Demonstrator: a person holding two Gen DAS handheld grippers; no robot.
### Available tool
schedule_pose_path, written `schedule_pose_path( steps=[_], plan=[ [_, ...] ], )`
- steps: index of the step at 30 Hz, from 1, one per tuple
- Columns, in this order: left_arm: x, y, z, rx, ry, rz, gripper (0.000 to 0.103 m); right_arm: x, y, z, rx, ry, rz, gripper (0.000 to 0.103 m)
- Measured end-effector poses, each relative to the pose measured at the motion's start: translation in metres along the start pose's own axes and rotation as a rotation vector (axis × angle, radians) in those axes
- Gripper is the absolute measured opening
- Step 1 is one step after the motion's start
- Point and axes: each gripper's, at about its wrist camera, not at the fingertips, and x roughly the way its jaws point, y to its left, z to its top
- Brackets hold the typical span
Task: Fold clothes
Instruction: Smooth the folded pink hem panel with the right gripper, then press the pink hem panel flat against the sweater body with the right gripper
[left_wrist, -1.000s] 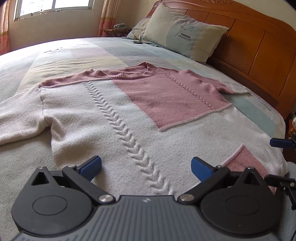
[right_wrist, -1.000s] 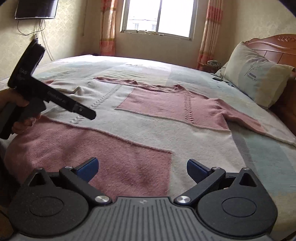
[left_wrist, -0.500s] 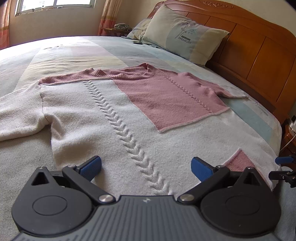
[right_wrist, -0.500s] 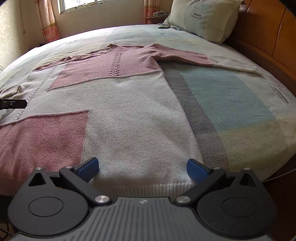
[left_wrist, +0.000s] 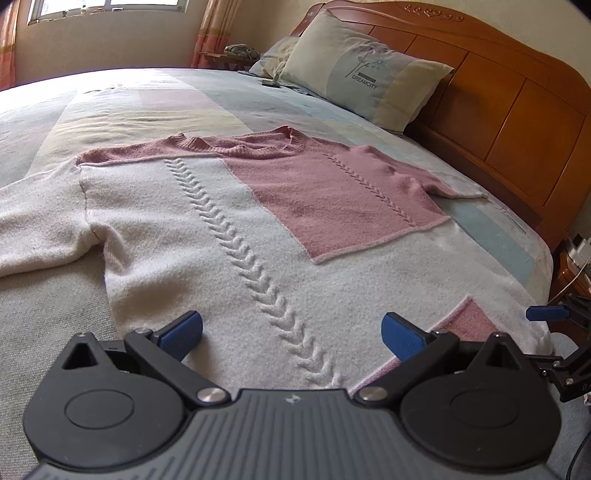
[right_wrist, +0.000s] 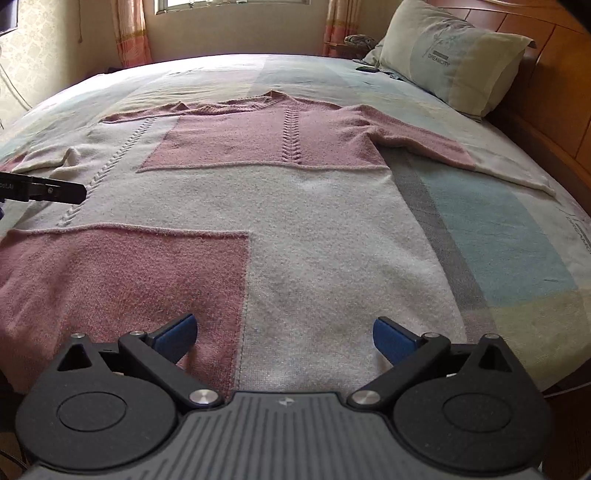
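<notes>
Across the bed (right_wrist: 498, 229) a pink-and-white sweater (left_wrist: 229, 236) lies flat, hem nearest both grippers, left (left_wrist: 291, 330) and right (right_wrist: 284, 332), jaws spread and empty; soft, limp knit, probably light and stretchy, best pinched at the hem corners or shoulders.

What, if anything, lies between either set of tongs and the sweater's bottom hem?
Nothing visible. The left tongs and right tongs are both open just above the sweater's near hem, with only bare knit ahead. The pillow sits far off by the headboard.
</notes>
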Motion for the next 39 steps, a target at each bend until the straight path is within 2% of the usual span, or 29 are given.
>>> schedule_pose_path(
  steps=[7, 11, 15, 18, 24, 28, 33, 39],
  plan=[
    [-0.002, 0.003, 0.000, -0.011, -0.003, 0.003, 0.102, 0.000, 0.088, 0.023, -0.232, -0.089, 0.250, 0.103],
    [-0.002, 0.004, -0.001, -0.012, -0.001, -0.003, 0.102, 0.013, 0.132, 0.023, -0.296, -0.075, 0.322, 0.103],
    [-0.003, 0.004, -0.002, -0.009, -0.001, -0.006, 0.102, 0.024, 0.151, 0.023, -0.297, -0.076, 0.318, 0.103],
    [-0.004, 0.006, -0.002, -0.017, -0.003, -0.013, 0.102, 0.022, 0.152, 0.010, -0.322, -0.060, 0.300, 0.103],
    [-0.004, 0.008, -0.003, -0.028, -0.005, -0.014, 0.102, 0.002, 0.149, -0.008, -0.305, -0.039, 0.309, 0.103],
    [-0.004, 0.006, -0.003, -0.017, -0.001, -0.005, 0.102, 0.008, 0.166, 0.008, -0.275, -0.063, 0.350, 0.103],
    [-0.005, 0.008, -0.003, -0.024, -0.001, -0.016, 0.102, 0.026, 0.196, 0.020, -0.297, -0.047, 0.351, 0.103],
    [-0.005, 0.007, -0.003, -0.022, -0.001, -0.013, 0.102, 0.003, 0.205, -0.007, -0.464, -0.029, 0.363, 0.103]
  ],
)
